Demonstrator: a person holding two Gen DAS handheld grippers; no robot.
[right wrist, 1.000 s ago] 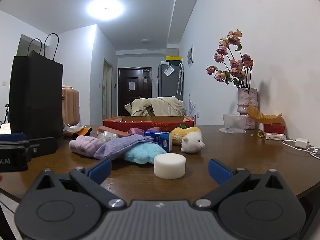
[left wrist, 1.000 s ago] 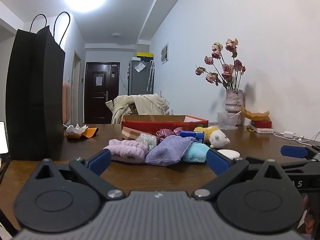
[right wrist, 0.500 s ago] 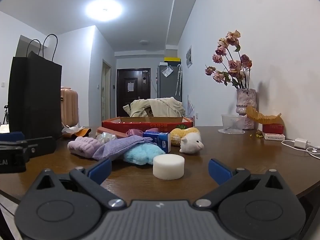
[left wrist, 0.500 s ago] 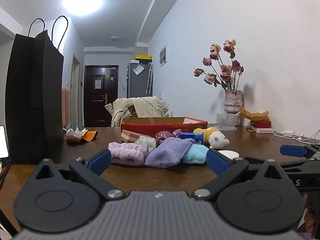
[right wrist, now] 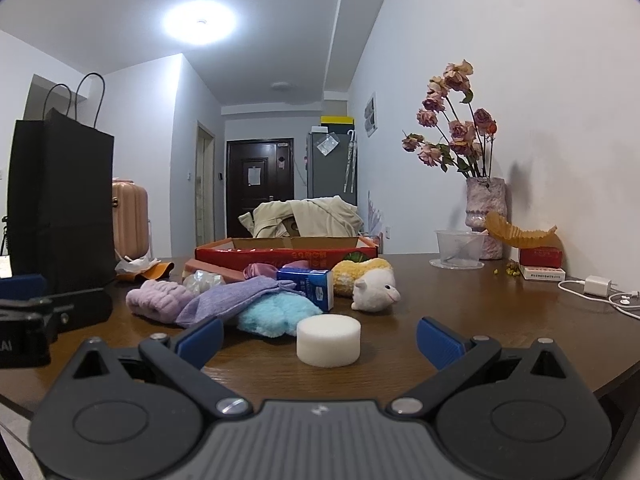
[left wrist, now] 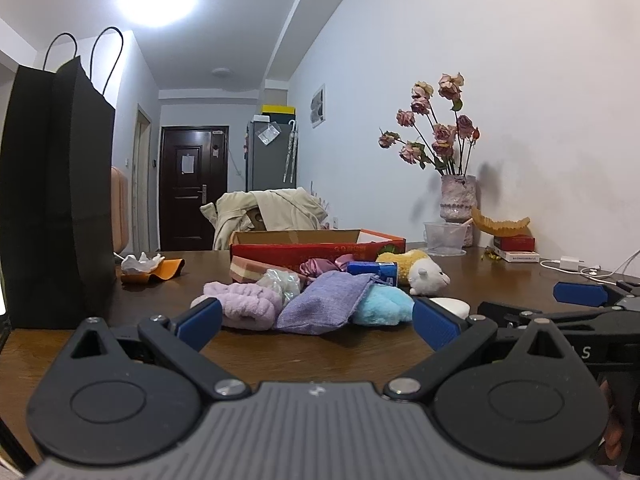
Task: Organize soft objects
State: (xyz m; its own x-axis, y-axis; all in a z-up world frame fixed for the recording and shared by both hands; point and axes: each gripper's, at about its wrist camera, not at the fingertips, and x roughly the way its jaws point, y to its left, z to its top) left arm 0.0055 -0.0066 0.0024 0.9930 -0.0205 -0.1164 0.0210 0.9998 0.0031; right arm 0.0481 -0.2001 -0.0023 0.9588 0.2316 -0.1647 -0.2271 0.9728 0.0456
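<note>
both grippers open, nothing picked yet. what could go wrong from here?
1. The soft items overlap: the purple cloth lies over the blue fluffy piece, so a grab may drag both.
2. The white foam puck sits nearest the right gripper; a shallow pinch could squash it or push it away.
3. The blue carton stands beside the pile and could tip if a neighbour is pulled out.

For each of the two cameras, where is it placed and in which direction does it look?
Left wrist: on the left gripper, low at the table's near edge, facing the soft pile, mainly the purple pouch; its open blue fingers show, with the right gripper beside it.
Right wrist: on the right gripper, facing the white sponge; the left gripper shows at left.
Shared: pile, red box, black bag, vase.
</note>
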